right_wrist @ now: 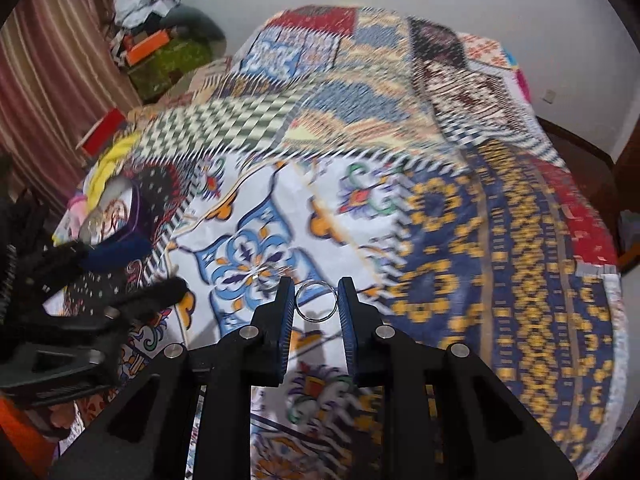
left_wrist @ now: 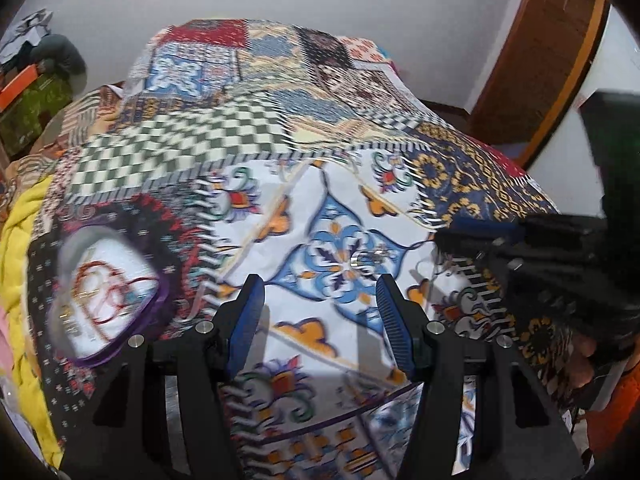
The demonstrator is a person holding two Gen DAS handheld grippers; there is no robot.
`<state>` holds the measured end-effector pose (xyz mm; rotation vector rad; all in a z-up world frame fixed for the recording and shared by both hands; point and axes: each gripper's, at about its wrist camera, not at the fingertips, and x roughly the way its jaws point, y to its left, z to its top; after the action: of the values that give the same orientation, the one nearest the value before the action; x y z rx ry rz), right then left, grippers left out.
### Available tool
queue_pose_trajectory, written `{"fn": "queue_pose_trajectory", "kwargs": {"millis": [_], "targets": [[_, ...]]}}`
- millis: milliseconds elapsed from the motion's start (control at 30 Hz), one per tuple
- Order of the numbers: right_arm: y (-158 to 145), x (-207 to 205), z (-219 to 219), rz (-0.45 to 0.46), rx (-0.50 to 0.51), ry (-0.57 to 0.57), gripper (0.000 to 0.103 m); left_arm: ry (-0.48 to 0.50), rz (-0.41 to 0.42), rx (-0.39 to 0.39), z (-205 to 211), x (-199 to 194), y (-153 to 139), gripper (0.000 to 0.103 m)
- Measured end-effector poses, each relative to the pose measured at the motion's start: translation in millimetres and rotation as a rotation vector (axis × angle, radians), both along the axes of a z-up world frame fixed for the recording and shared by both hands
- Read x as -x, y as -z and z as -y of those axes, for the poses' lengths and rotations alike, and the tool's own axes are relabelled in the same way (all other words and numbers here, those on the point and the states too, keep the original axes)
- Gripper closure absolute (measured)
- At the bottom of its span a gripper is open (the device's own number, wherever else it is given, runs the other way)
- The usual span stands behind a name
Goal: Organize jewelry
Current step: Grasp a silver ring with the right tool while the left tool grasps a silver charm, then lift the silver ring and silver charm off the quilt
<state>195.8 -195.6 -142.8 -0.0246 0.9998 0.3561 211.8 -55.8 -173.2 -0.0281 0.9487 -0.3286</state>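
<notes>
Jewelry on the patchwork bedspread (left_wrist: 280, 140): the left wrist view shows small silvery rings (left_wrist: 366, 258) ahead of the left gripper (left_wrist: 320, 312), jaws spread and empty, and a purple-rimmed box (left_wrist: 116, 354) at left. No writing is legible. In the right wrist view, the right gripper (right_wrist: 316, 300) pinches a silver ring (right_wrist: 316, 301).

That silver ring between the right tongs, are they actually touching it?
Touching. The right wrist view shows the silver ring pinched between the right tongs, each blue pad pressed against one side of the ring, above the quilt.
</notes>
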Motion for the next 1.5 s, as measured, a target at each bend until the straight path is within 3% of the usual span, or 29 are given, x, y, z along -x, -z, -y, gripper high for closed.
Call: {"fn": "queue_pose_trajectory", "kwargs": {"millis": [267,433,733,1100,1200,1433,1467,1500], "targets": [[-10.7,0.1,32.0,0.041,-0.035,0.059,0.083,0.051,-0.058,-0.027,34.4,-17.9,22.5,0.049],[-8.6,-0.3,37.9,0.043,-0.052,0.064,0.083,0.053,-0.086,-0.052,44.5,-28.5,34.9,0.065],[-6.6,0.1,40.3,0.042,-0.064,0.060,0.083,0.058,-0.075,-0.075,52.2,-37.7,40.1,0.083],[-18.2,7.7,36.8,0.064,-0.062,0.056,0.083,0.018,-0.051,-0.036,35.2,-26.0,23.9,0.084],[-25.0,11.7,31.2,0.077,-0.060,0.049,0.083,0.006,-0.034,-0.027,28.5,-18.8,13.1,0.102],[-40.1,20.4,18.8,0.110,-0.059,0.035,0.083,-0.005,0.006,-0.018,12.1,-7.1,-9.2,0.101],[-40.7,21.5,18.1,0.112,-0.060,0.035,0.083,-0.005,0.004,-0.022,11.8,-5.7,-9.4,0.098],[-41.4,22.3,17.6,0.114,-0.061,0.035,0.083,-0.004,-0.002,-0.027,12.0,-5.4,-8.6,0.089]]}}
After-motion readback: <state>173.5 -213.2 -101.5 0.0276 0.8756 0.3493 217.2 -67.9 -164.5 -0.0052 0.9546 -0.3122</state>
